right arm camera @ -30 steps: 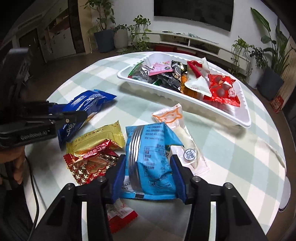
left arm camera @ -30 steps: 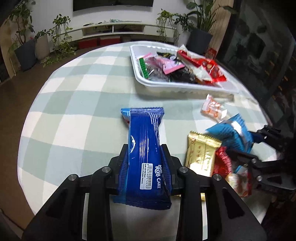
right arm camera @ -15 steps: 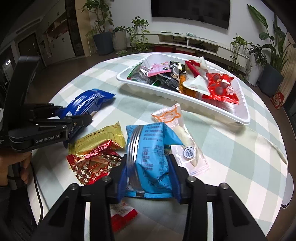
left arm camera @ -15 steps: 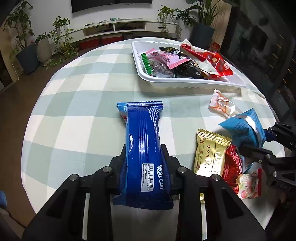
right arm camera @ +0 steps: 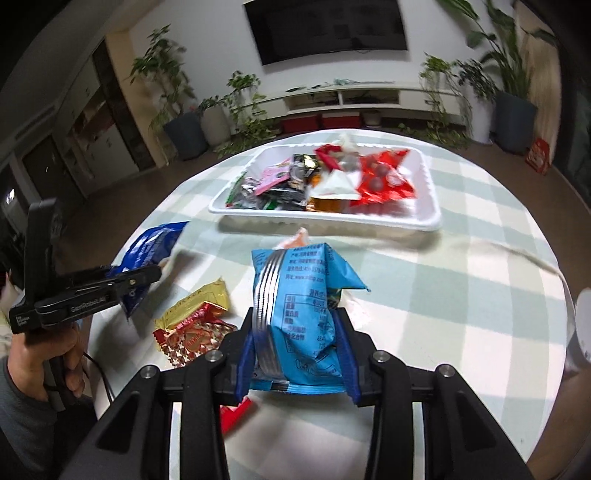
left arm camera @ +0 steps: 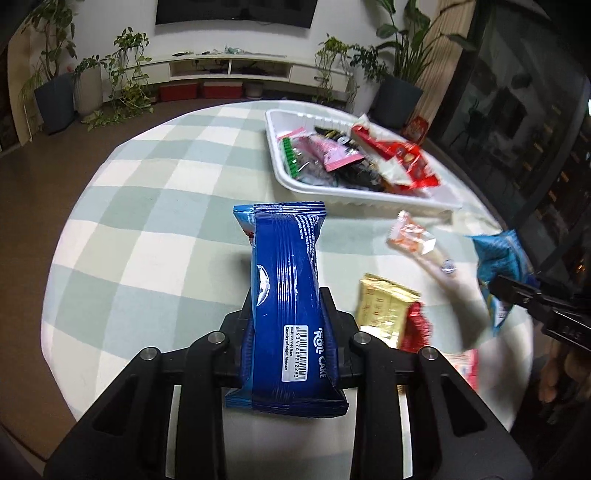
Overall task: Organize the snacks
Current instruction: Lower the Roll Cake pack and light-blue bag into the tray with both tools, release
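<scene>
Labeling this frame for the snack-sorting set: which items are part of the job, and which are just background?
Job:
- dark blue roll cake pack, clamped in left gripper
- light blue snack bag, clamped in right gripper
- white tray of snacks
- gold packet
- red star packet
- orange-white packet

Background:
- potted plants
- TV
- checked tablecloth

Checked tablecloth (left arm camera: 155,229), wall television (right arm camera: 328,27), potted plants (left arm camera: 55,85), white media shelf (left arm camera: 236,68)
</scene>
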{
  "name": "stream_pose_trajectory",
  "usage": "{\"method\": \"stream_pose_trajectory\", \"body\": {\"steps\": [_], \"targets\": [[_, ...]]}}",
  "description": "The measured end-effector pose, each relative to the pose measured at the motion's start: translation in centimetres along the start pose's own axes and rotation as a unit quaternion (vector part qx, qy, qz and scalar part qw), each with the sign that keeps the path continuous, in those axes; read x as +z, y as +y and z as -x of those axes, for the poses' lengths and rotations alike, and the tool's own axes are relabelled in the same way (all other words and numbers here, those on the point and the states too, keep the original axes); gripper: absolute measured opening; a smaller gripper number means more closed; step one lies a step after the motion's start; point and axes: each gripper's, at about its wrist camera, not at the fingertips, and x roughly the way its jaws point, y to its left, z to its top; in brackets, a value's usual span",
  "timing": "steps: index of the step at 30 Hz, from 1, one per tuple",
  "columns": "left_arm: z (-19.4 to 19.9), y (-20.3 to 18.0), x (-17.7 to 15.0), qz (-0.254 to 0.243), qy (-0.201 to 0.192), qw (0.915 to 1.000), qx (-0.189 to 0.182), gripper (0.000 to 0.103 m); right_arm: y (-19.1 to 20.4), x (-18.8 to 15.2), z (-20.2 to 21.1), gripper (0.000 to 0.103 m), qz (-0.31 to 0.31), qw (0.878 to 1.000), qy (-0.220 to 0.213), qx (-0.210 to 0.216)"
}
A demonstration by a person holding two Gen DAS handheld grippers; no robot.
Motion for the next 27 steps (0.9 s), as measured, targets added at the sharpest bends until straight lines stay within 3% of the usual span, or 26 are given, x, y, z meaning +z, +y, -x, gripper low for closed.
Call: {"method": "stream_pose_trajectory", "body": {"steps": [8, 14, 19, 27], "targets": [[3.0, -2.0, -3.0, 0.019, -0.008, 0.9993, -0.031, 0.027, -2.0, -0.5, 3.1, 0.042, -0.034, 0.999, -0.023, 0.009], [4.7, -3.0, -2.3, 0.029, -0.021, 0.9974, -0.063, 0.027, -4.0, -0.3, 5.8, 0.042, -0.059, 0.997, -0.042, 0.005], [6.4, -4.0, 2.2, 0.016, -0.046, 0.9954, -0.082, 0.027, -6.3, 2.3, 8.3, 0.042, -0.072, 0.995, -0.07, -0.008], [6.4, -6.0, 11.3, -0.024, -0.064, 0.994, -0.085, 0.027, -6.1, 10.6, 10.0, 0.042, -0.036, 0.992, -0.118, -0.015]]}}
